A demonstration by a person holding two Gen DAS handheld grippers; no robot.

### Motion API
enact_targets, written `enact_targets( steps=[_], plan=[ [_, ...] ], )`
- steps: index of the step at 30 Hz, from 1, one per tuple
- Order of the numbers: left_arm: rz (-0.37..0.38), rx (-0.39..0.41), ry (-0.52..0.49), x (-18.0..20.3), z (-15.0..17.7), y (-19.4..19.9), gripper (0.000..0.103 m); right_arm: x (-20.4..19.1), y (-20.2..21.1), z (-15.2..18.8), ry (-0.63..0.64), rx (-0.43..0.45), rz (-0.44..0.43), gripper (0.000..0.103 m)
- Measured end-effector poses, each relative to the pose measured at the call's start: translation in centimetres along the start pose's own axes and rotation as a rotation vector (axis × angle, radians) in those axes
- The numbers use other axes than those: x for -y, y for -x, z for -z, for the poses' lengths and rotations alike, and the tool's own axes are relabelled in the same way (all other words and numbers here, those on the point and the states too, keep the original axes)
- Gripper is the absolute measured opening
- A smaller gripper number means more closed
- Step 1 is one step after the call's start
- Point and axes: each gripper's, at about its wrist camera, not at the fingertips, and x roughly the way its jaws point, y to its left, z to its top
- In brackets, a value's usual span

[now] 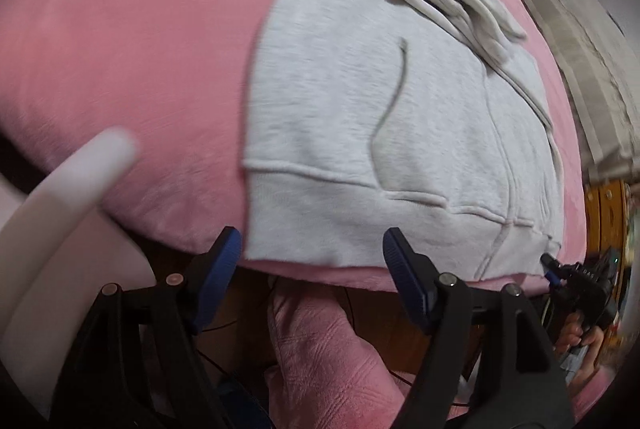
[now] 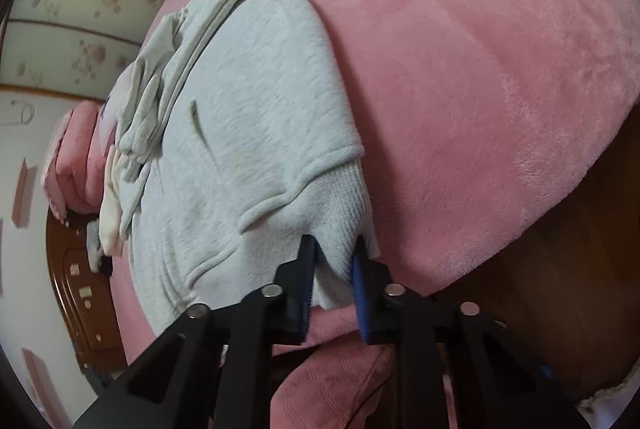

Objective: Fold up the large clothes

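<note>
Now, from your left wrist, the left tongs [image 1: 312,253] stand wide at the near hem of the grey hoodie [image 1: 360,101], which lies flat on the pink blanket [image 1: 120,49]; the hem sits between the blue pads, untouched. Your right tongs [image 1: 550,267] meet the hem's far corner. From your right wrist, the right tongs [image 2: 334,269] stand narrow, pinching the ribbed hem corner. No writing is readable.
</note>
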Motion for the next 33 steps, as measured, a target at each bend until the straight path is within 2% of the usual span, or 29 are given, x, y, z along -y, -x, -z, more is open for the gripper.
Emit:
enact_targets(
  steps=[3,8,9,10,11,13,15,18,23,25,29,33],
  plan=[
    [0.017,-0.023,0.021,-0.1,-0.9,-1.3,0.071,-1.5,1.5,0.3,0.051,0.010,0.012,0.012],
    [-0.029,-0.071,0.094,-0.5,-1.8,-3.7,0.071,-3.8,3.1,0.7,0.111,0.030,-0.002,0.012],
    [-0.030,-0.078,0.105,-0.6,-1.9,-4.0,0.068,-4.2,3.3,0.8,0.112,0.030,-0.011,0.011],
    [-0.035,-0.086,0.119,-0.5,-2.0,-4.1,0.054,-4.4,3.8,0.9,0.115,0.031,-0.016,0.011],
    [-0.035,-0.086,0.125,-0.2,-2.0,-4.0,0.048,-4.8,4.0,0.9,0.117,0.032,-0.015,0.011],
    [-0.055,-0.079,0.115,0.3,-2.0,-3.7,0.024,-5.9,4.4,0.9,0.123,0.030,-0.015,0.011],
    [-0.048,-0.045,0.083,1.3,-1.9,-2.9,0.014,-7.3,5.2,0.8,0.130,0.027,-0.018,0.010],
    [0.001,-0.002,0.098,2.6,-1.7,-1.4,0.012,-9.1,6.3,0.5,0.146,0.050,-0.045,0.007],
    [0.138,0.054,0.249,3.8,-2.7,3.2,0.010,-13.3,9.1,-0.4,0.156,0.101,-0.123,0.006],
    [0.207,0.081,0.294,4.2,-4.2,5.6,0.003,-15.0,10.4,-1.3,0.150,0.114,-0.143,0.005],
    [0.290,0.106,0.330,5.8,-8.6,9.9,0.003,-17.4,12.9,-4.1,0.124,0.129,-0.189,0.005],
    [0.308,0.132,0.351,7.3,-13.3,13.0,0.003,-20.3,14.9,-8.3,0.081,0.134,-0.208,0.005]
  ],
)
